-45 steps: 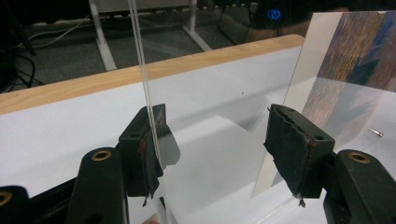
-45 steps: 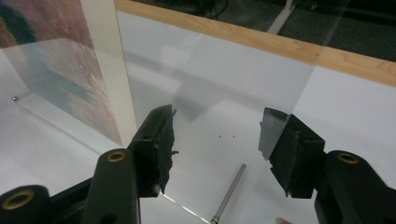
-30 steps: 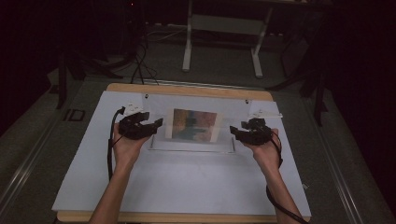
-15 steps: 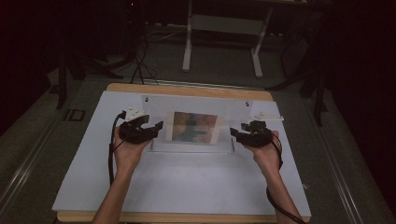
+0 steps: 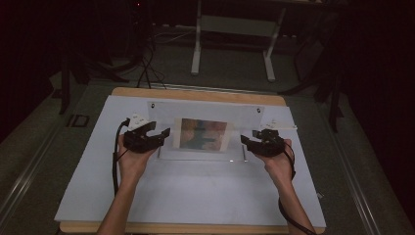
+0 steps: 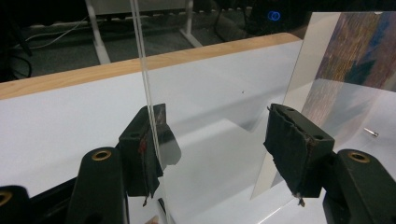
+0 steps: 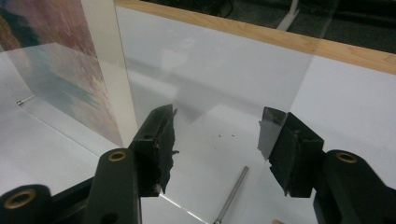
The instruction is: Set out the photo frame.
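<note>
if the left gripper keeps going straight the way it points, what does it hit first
Probably the clear acrylic sheet: its edge already stands between the open jaws of the left gripper. The picture print lies farther along; depth is unclear.

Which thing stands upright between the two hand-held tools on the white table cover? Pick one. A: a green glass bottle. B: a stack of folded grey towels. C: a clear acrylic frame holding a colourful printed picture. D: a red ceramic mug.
C: the clear acrylic frame stands on the white table cover, with the colourful printed picture upright in it, between the left tool and the right tool.
</note>
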`<state>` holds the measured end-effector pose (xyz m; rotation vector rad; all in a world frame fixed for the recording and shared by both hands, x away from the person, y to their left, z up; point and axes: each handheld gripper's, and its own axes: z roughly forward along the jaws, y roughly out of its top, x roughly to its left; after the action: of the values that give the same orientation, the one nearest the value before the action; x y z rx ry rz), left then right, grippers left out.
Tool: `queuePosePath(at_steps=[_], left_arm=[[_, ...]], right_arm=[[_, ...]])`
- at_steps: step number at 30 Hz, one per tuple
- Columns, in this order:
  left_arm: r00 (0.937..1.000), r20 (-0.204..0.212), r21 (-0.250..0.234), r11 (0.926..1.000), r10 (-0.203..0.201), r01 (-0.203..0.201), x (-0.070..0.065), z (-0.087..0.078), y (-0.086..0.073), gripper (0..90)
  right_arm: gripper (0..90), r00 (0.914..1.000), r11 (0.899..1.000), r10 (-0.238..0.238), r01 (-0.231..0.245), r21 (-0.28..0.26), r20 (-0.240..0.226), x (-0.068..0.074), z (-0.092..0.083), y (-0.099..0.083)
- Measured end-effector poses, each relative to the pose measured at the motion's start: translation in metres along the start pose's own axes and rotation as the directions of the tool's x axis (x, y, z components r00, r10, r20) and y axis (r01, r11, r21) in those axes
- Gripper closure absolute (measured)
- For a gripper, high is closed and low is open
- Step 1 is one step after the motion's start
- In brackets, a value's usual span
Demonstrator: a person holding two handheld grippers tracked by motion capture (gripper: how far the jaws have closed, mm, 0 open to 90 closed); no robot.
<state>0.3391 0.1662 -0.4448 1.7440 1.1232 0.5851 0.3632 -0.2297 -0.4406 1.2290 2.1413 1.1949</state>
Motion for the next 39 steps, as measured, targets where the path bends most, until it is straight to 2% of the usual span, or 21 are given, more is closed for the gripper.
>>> queuePosePath(at_steps=[6,8,10,12,17,20,26,30,35,39], left_arm=[[1.0000,0.000,-0.015,0.9999,-0.006,0.006,0.000,0.000,-0.002,38.2],[1.0000,-0.001,-0.017,0.9998,-0.007,0.007,-0.001,0.000,-0.003,38.0],[1.0000,-0.001,-0.022,0.9997,-0.009,0.009,-0.001,0.000,-0.003,37.8],[0.9998,0.011,-0.022,0.9996,-0.019,0.019,0.000,0.002,-0.004,34.5],[0.9998,0.018,-0.014,0.9998,-0.012,0.013,0.001,0.002,-0.007,32.8],[0.9992,0.020,-0.025,0.9991,-0.035,0.036,0.007,-0.002,-0.010,32.8],[0.9983,0.019,-0.038,0.9977,-0.055,0.056,0.013,-0.008,-0.012,32.8],[0.9969,0.019,-0.042,0.9962,-0.076,0.077,0.019,-0.015,-0.013,33.2],[0.9959,0.025,-0.039,0.9954,-0.086,0.087,0.023,-0.019,-0.014,34.4],[0.9972,0.013,-0.039,0.9965,-0.073,0.073,0.024,-0.024,-0.014,34.5]], right_arm=[[44.3,1.0000,1.000,0.000,-0.001,-0.017,-0.010,-0.002,0.001,-0.002],[43.2,0.9995,0.999,0.030,-0.030,-0.037,-0.012,-0.002,0.001,-0.006],[42.9,0.9992,0.999,0.037,-0.037,-0.036,-0.012,-0.002,0.001,-0.006],[40.2,0.9995,0.999,0.031,-0.031,-0.032,-0.001,-0.001,0.001,-0.005],[37.9,0.9995,0.999,0.031,-0.031,-0.040,0.004,-0.002,0.001,-0.007],[36.4,0.9994,0.998,0.034,-0.033,-0.047,0.008,-0.002,0.001,-0.008],[36.1,0.9992,0.998,0.039,-0.038,-0.041,0.012,-0.003,0.001,-0.011],[35.1,0.9990,0.998,0.045,-0.045,-0.050,0.000,-0.004,-0.006,-0.012],[34.8,0.9987,0.998,0.051,-0.051,-0.043,-0.006,-0.007,-0.010,-0.015],[34.4,0.9981,0.997,0.061,-0.061,-0.039,-0.002,-0.012,-0.013,-0.018]])
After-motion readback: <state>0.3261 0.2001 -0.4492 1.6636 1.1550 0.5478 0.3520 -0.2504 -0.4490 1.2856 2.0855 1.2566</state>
